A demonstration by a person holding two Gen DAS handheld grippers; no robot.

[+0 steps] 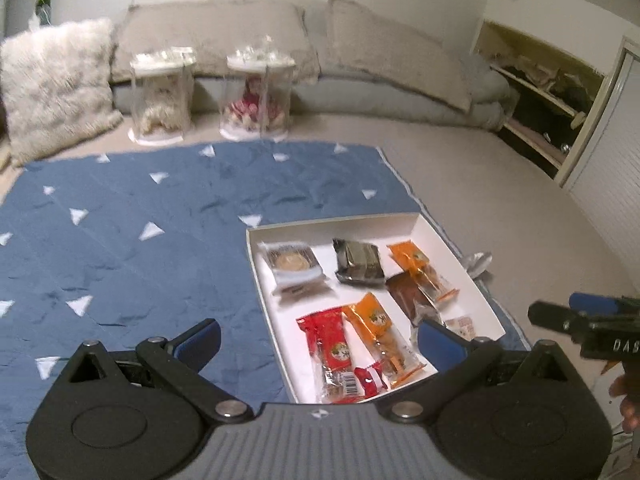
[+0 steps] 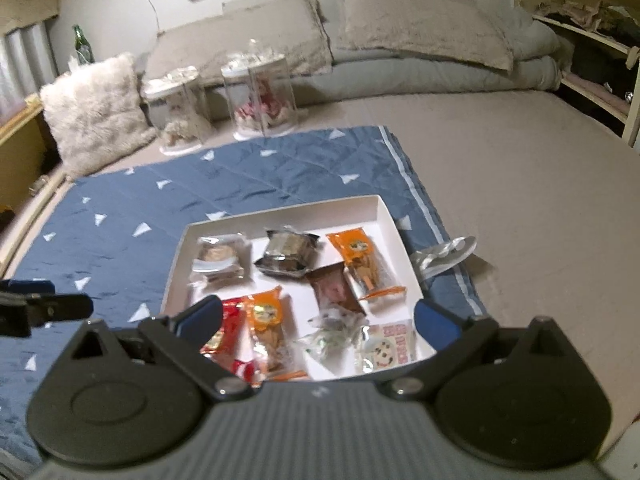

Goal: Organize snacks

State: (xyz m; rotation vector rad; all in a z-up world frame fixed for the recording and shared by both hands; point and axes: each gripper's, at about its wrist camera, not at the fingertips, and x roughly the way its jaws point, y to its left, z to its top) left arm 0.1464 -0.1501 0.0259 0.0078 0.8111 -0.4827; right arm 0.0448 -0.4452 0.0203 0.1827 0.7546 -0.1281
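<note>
A white shallow box [image 1: 340, 222] [image 2: 280, 206] lies on a blue quilt and holds several wrapped snacks: a round cookie pack [image 1: 292, 264] [image 2: 218, 258], a dark pack [image 1: 358, 260] [image 2: 288, 254], orange packs [image 1: 378, 332] [image 2: 362, 256], a red pack [image 1: 330, 344] [image 2: 222, 330] and a brown one [image 1: 404, 290] [image 2: 334, 286]. My left gripper [image 1: 318, 336] hovers above the box's near left corner, open, nothing between its fingers. My right gripper [image 2: 316, 320] stands open over the box's near edge, also empty. The right gripper [image 1: 576, 318] shows at the right edge of the left wrist view.
The blue quilt [image 1: 120, 232] [image 2: 120, 208] with white triangles covers the bed. Two clear plastic jars [image 1: 162, 96] [image 2: 262, 92] stand beyond it, near a fluffy pillow [image 1: 56, 84]. A crumpled silver wrapper [image 1: 478, 262] [image 2: 448, 254] lies right of the box. Grey cushions line the back.
</note>
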